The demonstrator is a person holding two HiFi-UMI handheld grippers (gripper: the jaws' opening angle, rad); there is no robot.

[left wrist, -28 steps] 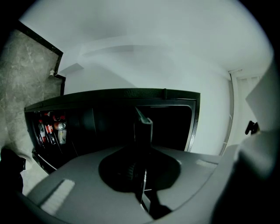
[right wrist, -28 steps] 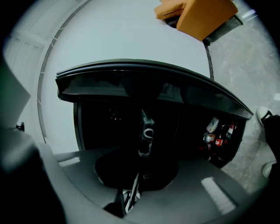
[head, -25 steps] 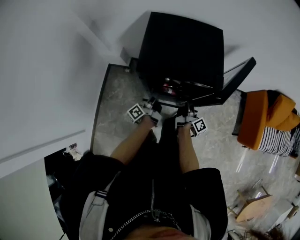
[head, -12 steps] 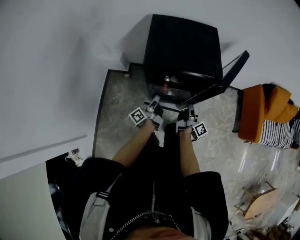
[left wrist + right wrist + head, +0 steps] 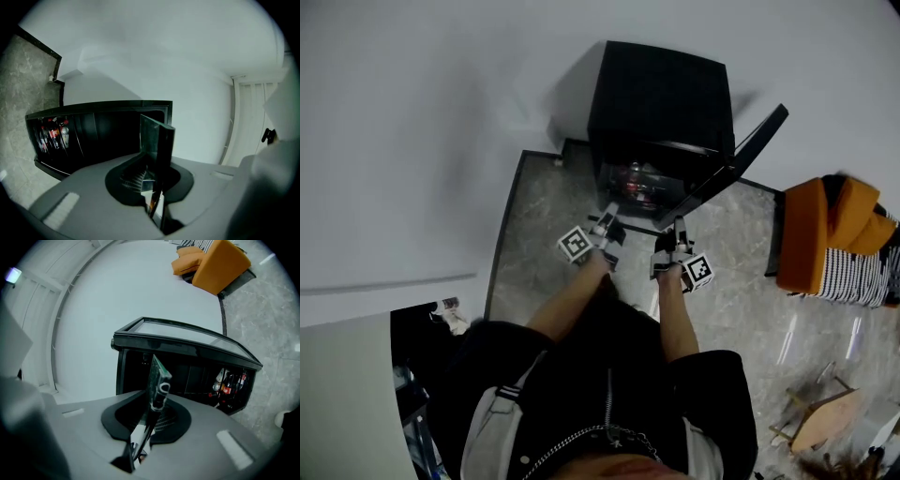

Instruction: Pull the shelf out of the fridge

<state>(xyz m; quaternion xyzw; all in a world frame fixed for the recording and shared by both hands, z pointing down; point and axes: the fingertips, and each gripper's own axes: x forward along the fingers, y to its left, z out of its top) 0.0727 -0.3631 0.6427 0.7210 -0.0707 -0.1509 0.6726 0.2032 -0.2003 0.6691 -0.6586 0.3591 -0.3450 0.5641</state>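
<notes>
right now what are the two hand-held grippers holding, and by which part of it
Both grip the thin dark-edged glass shelf by its front edge: the left hand-held gripper toward the left side, the right hand-held gripper toward the right side.

The fridge is black all over, set against a plain white wall. The floor is grey stone with pale, mottled veining. The shelf is greenish glass with a white-trimmed edge. The bottles inside are dark with red labels. The left tool and the right tool are grey, each with a cube of black-and-white squares. Off to the side are an orange cushion and black-and-white striped fabric. The person's top is black with white straps.
</notes>
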